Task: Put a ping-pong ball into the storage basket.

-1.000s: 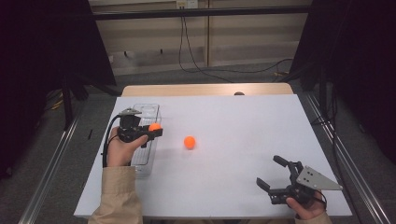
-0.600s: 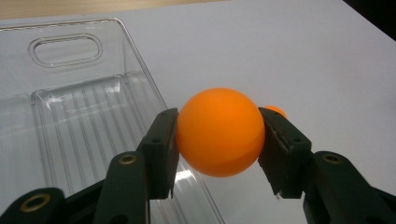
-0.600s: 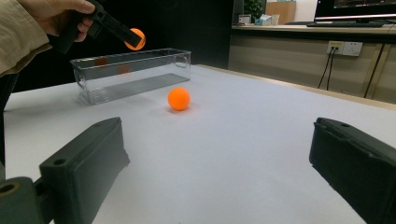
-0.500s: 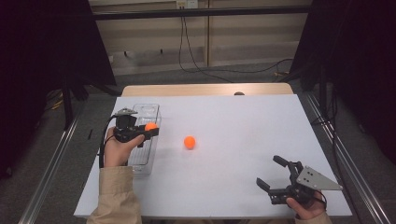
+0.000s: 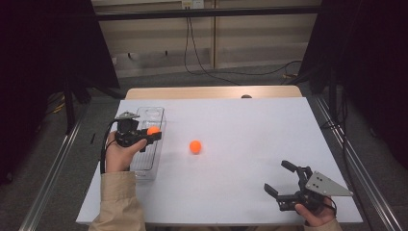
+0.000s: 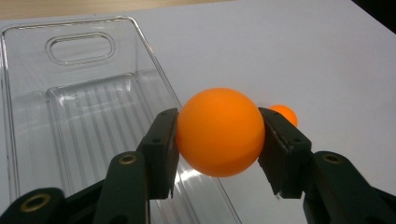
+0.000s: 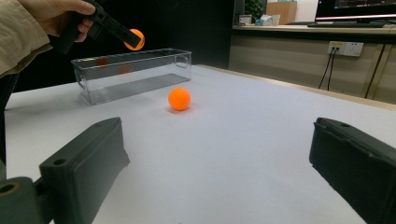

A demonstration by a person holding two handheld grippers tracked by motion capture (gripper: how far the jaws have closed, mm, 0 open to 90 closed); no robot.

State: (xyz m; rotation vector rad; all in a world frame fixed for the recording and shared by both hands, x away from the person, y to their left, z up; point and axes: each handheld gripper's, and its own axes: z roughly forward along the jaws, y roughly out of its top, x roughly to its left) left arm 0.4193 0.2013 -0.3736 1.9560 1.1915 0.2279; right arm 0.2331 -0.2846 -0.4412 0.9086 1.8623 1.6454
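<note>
Two black jaws stand wide apart over a white worktop (image 7: 243, 154). Beyond them an orange ball (image 7: 180, 99) rests near a clear plastic bin (image 7: 133, 74), above which the left hand-held gripper (image 7: 133, 41) clamps another orange ball (image 7: 136, 38).

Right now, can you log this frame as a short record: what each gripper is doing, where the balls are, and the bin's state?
left gripper: shut on held ball, raised above the bin's edge
held ball: orange, clamped between both jaws
bin: clear plastic, on the table's left side, nothing inside
loose ball: orange, on the table right of the bin
right gripper: open, nothing between its jaws, near the table's front right corner
</note>
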